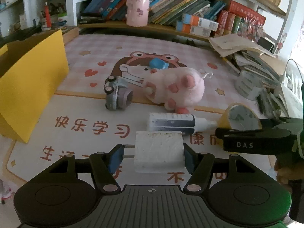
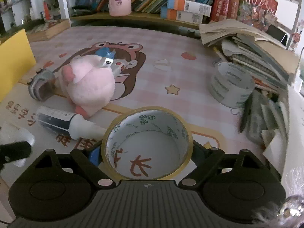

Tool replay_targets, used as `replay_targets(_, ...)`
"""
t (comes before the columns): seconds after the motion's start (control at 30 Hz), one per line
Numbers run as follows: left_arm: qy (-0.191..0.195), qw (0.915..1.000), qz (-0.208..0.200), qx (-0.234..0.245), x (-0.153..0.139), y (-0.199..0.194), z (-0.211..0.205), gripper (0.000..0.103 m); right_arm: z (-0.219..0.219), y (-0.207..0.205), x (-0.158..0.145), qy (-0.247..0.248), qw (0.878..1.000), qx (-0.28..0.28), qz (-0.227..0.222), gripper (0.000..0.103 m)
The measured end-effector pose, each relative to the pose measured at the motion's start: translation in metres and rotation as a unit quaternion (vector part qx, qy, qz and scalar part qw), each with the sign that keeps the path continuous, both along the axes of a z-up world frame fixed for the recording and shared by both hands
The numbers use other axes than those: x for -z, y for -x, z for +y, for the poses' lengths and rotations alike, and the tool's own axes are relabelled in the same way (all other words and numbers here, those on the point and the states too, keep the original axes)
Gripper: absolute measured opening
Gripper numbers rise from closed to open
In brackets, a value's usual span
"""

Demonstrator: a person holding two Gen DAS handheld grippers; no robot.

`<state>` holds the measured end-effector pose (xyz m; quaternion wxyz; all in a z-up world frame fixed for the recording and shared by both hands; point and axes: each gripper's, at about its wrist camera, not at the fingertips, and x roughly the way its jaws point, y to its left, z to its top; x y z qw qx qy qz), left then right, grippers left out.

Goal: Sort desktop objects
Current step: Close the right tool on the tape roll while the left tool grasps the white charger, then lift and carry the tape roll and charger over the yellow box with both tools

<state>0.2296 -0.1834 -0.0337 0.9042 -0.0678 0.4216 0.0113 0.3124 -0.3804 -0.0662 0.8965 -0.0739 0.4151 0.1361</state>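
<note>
My left gripper (image 1: 152, 158) is shut on a white charger plug (image 1: 158, 152), whose two metal prongs point at the left blue pad (image 1: 115, 158). A roll of clear tape with a yellowish rim (image 2: 147, 142) sits between the fingers of my right gripper (image 2: 146, 152), and both pads touch its sides. In the left wrist view that roll (image 1: 240, 116) stands tilted above the right gripper (image 1: 254, 142). A pink plush pig (image 1: 174, 87), a grey toy car (image 1: 116, 95) and a white-and-dark tube (image 1: 172, 122) lie on the cartoon desk mat (image 1: 76, 129).
A yellow box (image 1: 28, 87) stands at the left edge. A larger grey tape roll (image 2: 230, 84) sits at the right beside a messy pile of books (image 2: 256, 57). A pink cup (image 1: 137, 6) stands on the book shelf behind. A blue object (image 1: 157, 63) lies behind the pig.
</note>
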Motion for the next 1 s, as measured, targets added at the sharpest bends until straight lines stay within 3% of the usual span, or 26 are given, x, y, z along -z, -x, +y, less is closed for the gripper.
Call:
replay_targets(0.6, 0.044, 0.9975, -0.051, 0.023, -0.036, 0.036, 0.010, 0.066, -0.010, 0.061, -0.064, -0.082, 0.995, 0.041, -0.044, 0.088)
replay_targets(1.0, 0.047, 0.9952, -0.066, 0.056, -0.044, 0.066, 0.042, 0.065, 0.033, 0.107, -0.070, -0.061, 0.995, 0.039, -0.069, 0.088)
